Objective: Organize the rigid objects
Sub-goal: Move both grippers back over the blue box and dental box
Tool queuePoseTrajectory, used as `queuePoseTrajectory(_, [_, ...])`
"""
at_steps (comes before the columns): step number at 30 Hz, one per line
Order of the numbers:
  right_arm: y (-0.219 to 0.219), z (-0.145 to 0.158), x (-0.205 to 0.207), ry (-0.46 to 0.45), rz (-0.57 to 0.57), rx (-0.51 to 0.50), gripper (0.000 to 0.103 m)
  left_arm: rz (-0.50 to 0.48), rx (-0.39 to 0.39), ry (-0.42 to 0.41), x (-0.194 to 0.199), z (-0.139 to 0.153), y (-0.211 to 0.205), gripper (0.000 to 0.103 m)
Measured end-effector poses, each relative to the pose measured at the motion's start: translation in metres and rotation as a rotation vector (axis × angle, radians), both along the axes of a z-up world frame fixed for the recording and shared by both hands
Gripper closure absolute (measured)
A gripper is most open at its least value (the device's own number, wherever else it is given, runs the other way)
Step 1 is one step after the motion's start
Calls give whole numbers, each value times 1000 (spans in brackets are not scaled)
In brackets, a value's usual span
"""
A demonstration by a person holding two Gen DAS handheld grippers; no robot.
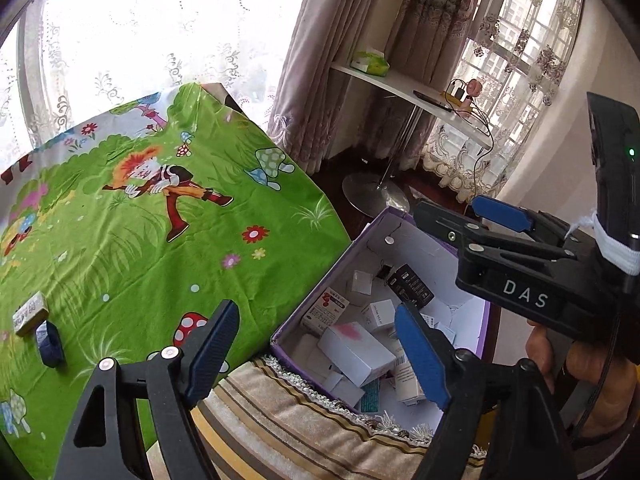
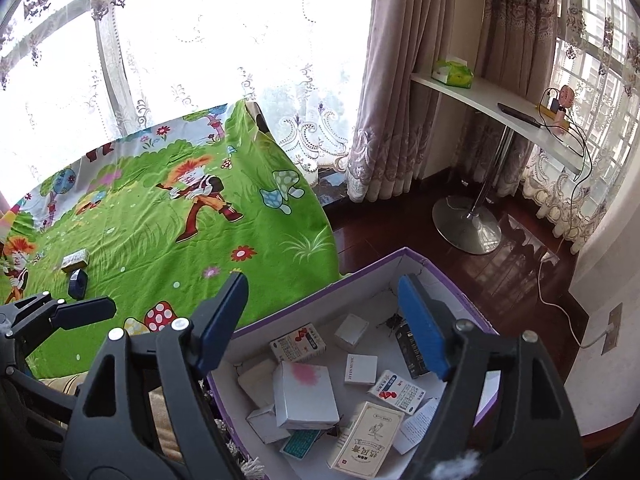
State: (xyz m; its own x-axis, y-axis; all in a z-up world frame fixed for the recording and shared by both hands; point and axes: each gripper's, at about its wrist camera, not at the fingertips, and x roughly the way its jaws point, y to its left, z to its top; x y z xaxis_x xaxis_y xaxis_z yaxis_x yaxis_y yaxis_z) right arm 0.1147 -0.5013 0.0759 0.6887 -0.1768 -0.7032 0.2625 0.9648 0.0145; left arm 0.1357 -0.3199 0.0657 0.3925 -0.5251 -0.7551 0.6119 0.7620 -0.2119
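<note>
on your far left, two small items lie on the green cartoon tablecloth (image 2: 168, 240): a pale small box (image 2: 75, 259) and, just beside it toward you, a dark blue box (image 2: 78, 283). both sit well apart from everything else on the cloth.

your left gripper (image 1: 320, 354) hangs with its fingers spread wide and nothing between the pads; one blue pad is over the cloth's edge, the other over the box. below it runs a striped, fringed cushion (image 1: 304, 412), touching the near wall of the purple cardboard box (image 2: 360, 276).

that open box stands beside the table's right edge, over the dark wood floor. inside lies a loose heap of small cartons: a white box with a pink smear (image 2: 304, 398), a red-and-white medicine carton (image 2: 298, 343), a plain white square box (image 2: 361, 369), a cream carton with black characters (image 2: 366, 442) and a black package (image 2: 408, 344) near the far wall.

your right gripper (image 2: 324, 330) is over that box, fingers wide apart, gripping nothing. in the left wrist view your hand (image 1: 588, 376) holds its handle at far right.
</note>
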Motion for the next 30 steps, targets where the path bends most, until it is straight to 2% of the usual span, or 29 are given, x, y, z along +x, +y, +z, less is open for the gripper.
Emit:
queuePoseTrajectory(5, [25, 11, 10, -15, 46, -17, 21, 100, 39, -52, 13, 7, 26, 19])
queuePoseTrajectory(15, [86, 18, 40, -12, 169, -33, 19, 268, 62, -77, 48, 4, 98, 19])
queuePoseTrajectory(24, [128, 7, 68, 21, 270, -32, 19, 454, 94, 2, 92, -32, 168, 20])
queuePoseTrajectory(30, [145, -4, 87, 47, 315, -29, 19, 536, 103, 111, 116, -66, 207, 33])
